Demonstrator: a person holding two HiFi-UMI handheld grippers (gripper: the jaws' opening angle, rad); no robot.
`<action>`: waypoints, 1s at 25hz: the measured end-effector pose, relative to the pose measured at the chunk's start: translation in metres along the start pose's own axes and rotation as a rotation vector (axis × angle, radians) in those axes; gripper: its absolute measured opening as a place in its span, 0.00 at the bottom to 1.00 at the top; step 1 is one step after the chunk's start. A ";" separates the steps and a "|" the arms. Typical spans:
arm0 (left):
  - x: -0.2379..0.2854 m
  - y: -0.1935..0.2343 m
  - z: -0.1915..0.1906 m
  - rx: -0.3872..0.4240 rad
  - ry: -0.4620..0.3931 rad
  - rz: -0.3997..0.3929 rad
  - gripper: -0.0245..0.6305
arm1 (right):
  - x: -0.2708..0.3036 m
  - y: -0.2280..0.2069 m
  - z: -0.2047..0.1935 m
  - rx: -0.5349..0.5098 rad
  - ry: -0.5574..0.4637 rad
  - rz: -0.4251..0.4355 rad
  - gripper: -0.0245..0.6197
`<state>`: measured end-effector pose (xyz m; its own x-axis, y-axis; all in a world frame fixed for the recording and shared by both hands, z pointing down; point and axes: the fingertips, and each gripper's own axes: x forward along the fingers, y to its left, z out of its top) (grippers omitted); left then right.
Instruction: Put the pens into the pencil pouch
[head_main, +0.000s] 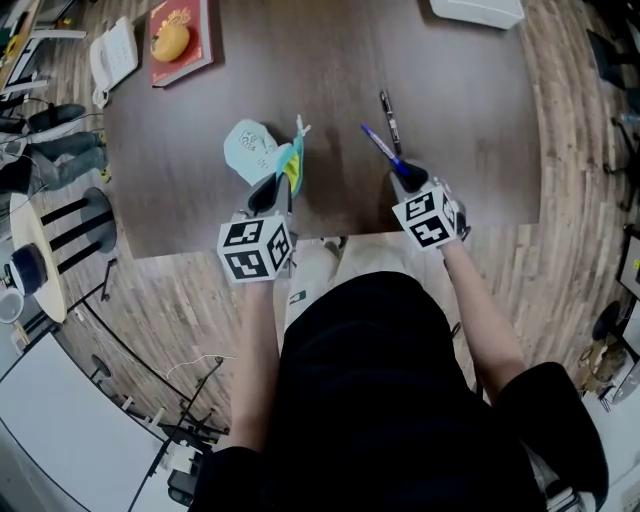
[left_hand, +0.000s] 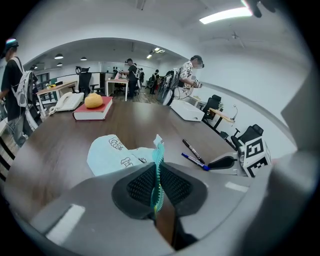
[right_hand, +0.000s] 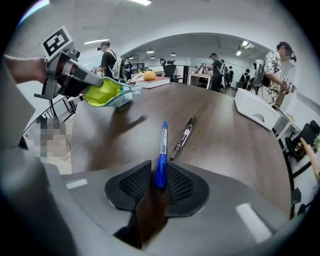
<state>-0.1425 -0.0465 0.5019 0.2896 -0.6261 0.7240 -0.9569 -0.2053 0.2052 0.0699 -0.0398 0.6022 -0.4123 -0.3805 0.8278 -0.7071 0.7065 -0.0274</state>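
A light-blue pencil pouch (head_main: 255, 148) with a yellow-green lining lies on the dark table, partly lifted at its near side. My left gripper (head_main: 271, 190) is shut on the pouch's teal zipper edge (left_hand: 159, 172). My right gripper (head_main: 408, 178) is shut on the back end of a blue pen (right_hand: 161, 150), which sticks out ahead of the jaws, low over the table. A black pen (right_hand: 183, 137) lies loose on the table just beyond it, to the right of the pouch (right_hand: 107, 93). In the left gripper view both pens (left_hand: 192, 150) show to the right of the pouch (left_hand: 112, 154).
A red book (head_main: 182, 45) with an orange fruit on it and a white telephone (head_main: 113, 55) sit at the table's far left. A white box (head_main: 478, 10) is at the far right. The table's near edge (head_main: 330, 238) runs just below the grippers. People stand in the room behind.
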 end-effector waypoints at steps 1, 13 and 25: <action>0.000 0.001 -0.001 0.000 0.001 -0.001 0.08 | 0.001 0.000 0.000 -0.005 0.004 -0.001 0.19; 0.000 0.001 -0.003 -0.009 -0.004 0.001 0.08 | 0.006 0.002 -0.002 -0.005 0.009 -0.008 0.14; -0.008 -0.005 -0.003 -0.097 -0.048 -0.009 0.08 | -0.012 -0.008 -0.001 -0.013 -0.019 0.041 0.14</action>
<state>-0.1400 -0.0384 0.4974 0.2969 -0.6600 0.6901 -0.9510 -0.1388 0.2764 0.0808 -0.0406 0.5933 -0.4519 -0.3620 0.8153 -0.6816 0.7298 -0.0537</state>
